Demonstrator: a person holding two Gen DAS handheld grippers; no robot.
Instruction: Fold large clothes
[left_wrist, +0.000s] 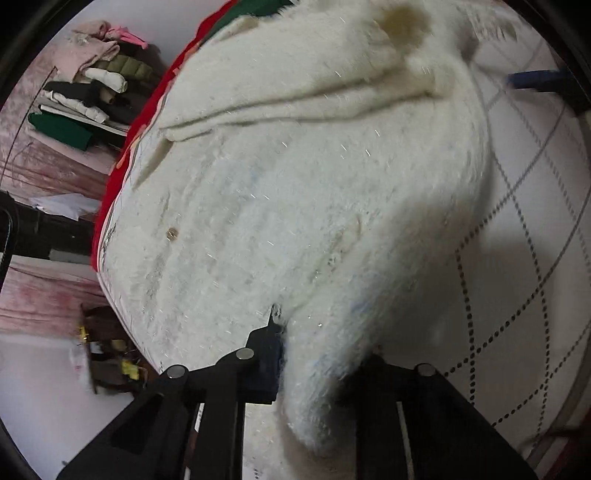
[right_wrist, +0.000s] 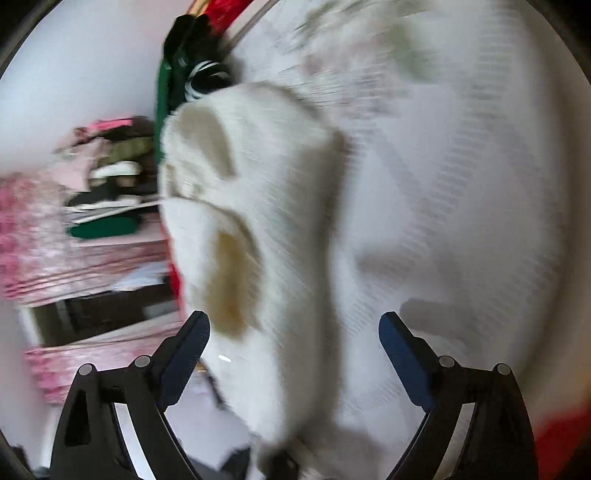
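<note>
A white fluffy garment (left_wrist: 295, 206) lies spread on a white quilted bed cover (left_wrist: 524, 266) with dotted diamond lines. My left gripper (left_wrist: 317, 362) is at the garment's near edge, shut on a thick fold of its fur; the right finger is buried in the pile. In the blurred right wrist view the same garment (right_wrist: 273, 192) shows its tan-lined collar (right_wrist: 229, 280). There my right gripper (right_wrist: 295, 332) stands wide open just above the collar end, with the fabric under the gap and neither pad touching it. One of its blue fingers (left_wrist: 535, 79) shows at the far right of the left wrist view.
A red cloth (left_wrist: 147, 122) runs along the bed's left edge under the garment. Beyond it a stack of folded clothes (left_wrist: 92, 85) (right_wrist: 107, 173) sits on a pink surface. A green and black garment (right_wrist: 173, 74) lies past the collar. Dark furniture (left_wrist: 110, 354) stands low at the left.
</note>
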